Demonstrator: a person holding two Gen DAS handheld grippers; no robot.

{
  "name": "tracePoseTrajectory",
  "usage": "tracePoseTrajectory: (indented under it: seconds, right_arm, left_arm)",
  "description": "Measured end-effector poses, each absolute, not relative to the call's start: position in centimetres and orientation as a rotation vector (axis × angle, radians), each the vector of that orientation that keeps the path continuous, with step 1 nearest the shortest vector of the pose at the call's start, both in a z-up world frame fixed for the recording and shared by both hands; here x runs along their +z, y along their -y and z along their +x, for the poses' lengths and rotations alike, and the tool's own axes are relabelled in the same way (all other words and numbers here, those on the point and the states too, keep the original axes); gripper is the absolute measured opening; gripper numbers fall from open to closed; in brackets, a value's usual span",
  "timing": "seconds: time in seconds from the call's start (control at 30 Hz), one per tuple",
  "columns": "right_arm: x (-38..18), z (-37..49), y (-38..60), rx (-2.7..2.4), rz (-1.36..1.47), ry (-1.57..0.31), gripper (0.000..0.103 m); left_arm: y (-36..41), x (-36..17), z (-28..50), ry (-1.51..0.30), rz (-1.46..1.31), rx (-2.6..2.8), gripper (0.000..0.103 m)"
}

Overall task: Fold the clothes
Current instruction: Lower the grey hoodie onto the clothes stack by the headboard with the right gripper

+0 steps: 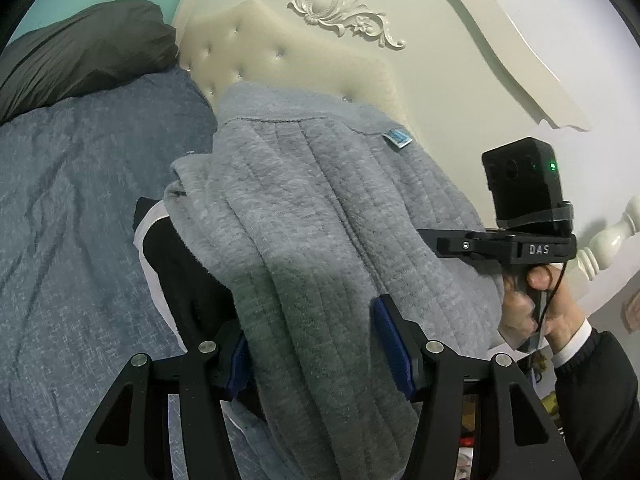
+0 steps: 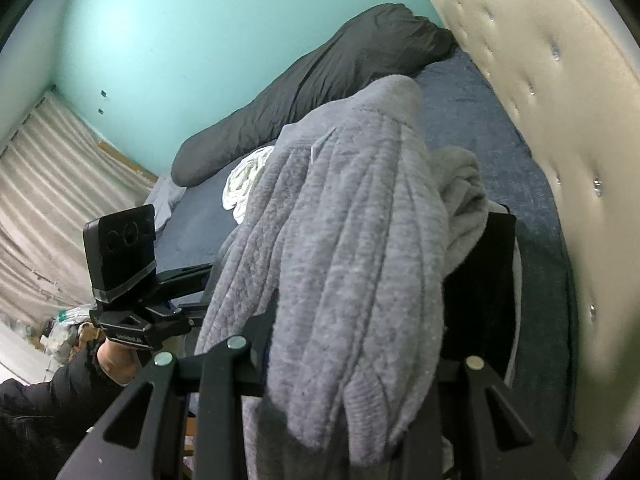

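A grey quilted fleece garment [image 1: 304, 208] hangs in the air over the bed, held up between both grippers. In the left wrist view my left gripper [image 1: 316, 352] has its blue pads [image 1: 390, 340] pressed on a thick fold of the garment's near edge. My right gripper [image 1: 428, 236] holds the far right edge, with a hand on its grip. In the right wrist view the same garment [image 2: 352, 240] drapes over my right gripper [image 2: 352, 364] and hides its fingertips. Its collar end points toward the headboard.
Under the garment a black garment with white trim [image 1: 180, 276] and a light grey one [image 2: 460, 188] lie on the blue bedsheet [image 1: 72, 200]. A white cloth [image 2: 248, 184] and a dark duvet [image 2: 320, 92] lie further back. The cream tufted headboard [image 1: 288, 60] stands close behind.
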State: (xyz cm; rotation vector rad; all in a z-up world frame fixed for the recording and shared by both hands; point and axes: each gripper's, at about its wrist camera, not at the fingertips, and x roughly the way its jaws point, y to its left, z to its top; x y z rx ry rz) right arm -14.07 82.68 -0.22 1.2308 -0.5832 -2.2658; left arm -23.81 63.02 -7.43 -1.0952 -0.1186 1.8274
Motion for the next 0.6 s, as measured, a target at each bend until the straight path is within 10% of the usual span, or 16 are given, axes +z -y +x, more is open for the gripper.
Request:
tracePoseTrajectory:
  seconds: [0.6]
  right_arm:
    - [-2.4, -19.0, -84.1, -2.142, 1.293, 0.614, 0.034]
  left_arm:
    - [-61.9, -7.3, -21.6, 0.147, -1.123, 1.848, 0.059]
